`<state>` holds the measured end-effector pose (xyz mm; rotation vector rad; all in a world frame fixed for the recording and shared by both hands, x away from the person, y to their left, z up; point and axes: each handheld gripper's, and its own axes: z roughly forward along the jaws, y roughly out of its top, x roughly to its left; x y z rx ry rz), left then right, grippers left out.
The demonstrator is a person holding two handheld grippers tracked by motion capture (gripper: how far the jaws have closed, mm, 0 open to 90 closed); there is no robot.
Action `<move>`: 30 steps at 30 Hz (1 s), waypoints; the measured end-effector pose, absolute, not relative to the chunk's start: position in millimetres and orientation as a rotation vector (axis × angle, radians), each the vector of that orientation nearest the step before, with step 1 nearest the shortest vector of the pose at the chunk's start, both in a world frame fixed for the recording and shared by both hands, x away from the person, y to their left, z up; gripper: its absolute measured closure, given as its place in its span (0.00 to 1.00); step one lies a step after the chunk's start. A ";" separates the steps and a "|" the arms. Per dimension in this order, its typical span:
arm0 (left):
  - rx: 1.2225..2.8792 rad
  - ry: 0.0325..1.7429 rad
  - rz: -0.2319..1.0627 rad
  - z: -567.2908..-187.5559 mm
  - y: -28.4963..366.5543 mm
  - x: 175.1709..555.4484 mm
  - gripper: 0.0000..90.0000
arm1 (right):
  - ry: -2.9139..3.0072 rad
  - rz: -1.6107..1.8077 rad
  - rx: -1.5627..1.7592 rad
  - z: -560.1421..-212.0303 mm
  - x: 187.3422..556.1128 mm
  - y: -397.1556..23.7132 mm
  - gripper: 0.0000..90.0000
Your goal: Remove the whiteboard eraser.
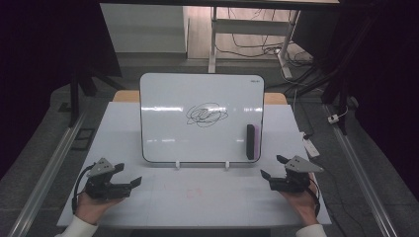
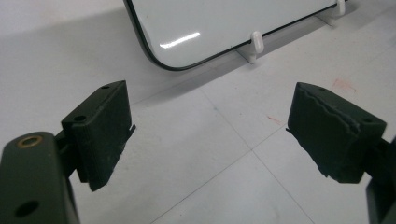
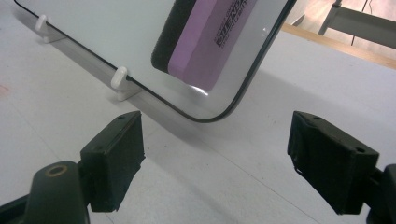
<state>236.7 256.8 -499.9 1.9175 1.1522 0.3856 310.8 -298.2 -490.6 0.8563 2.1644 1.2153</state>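
White, glossy rectangular whiteboard (image 1: pixel 168 118) stands propped on two small white plastic feet (image 1: pixel 177 165) at the middle of the pale grey table (image 1: pixel 207 197), a black scribble (image 1: pixel 206 114) at its centre and a purple-and-black eraser (image 1: pixel 252 141) stuck near its right edge. Left gripper (image 1: pixel 129 175) and right gripper (image 1: pixel 271 167) rest near the front corners, jaws spread wide, holding nothing

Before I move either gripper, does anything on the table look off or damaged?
Nothing is spilled or toppled. The whiteboard stands propped on its clips, a black scribble at its middle, the eraser stuck near its right edge. Faint red marks stain the table. The left gripper has chipped, ragged pad edges.
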 end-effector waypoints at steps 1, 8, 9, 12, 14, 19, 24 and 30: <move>1.918 1.157 0.383 -500.6 256.9 237.2 0.16 | 2.164 1.220 0.859 -490.8 310.6 -298.5 0.20; 1.934 1.140 0.382 -499.2 253.9 238.0 0.16 | 2.169 1.209 0.855 -491.4 309.3 -297.3 0.21; 1.937 1.140 0.377 -499.5 253.2 238.6 0.16 | 2.168 1.207 0.854 -491.1 308.9 -297.4 0.21; 1.941 1.140 0.378 -499.8 252.6 238.5 0.16 | 2.165 1.207 0.858 -490.5 308.3 -297.5 0.21; 1.942 1.137 0.379 -499.7 252.1 238.4 0.16 | 2.159 1.209 0.861 -489.7 307.9 -297.6 0.21; 1.948 1.133 0.376 -499.6 250.4 238.3 0.16 | 2.153 1.208 0.860 -488.0 307.3 -296.2 0.22; 1.954 1.131 0.374 -499.5 248.6 238.6 0.16 | 2.137 1.224 0.852 -481.0 305.3 -292.9 0.23; 1.957 1.132 0.366 -500.0 247.2 237.7 0.16 | 2.126 1.233 0.854 -473.7 304.8 -287.0 0.24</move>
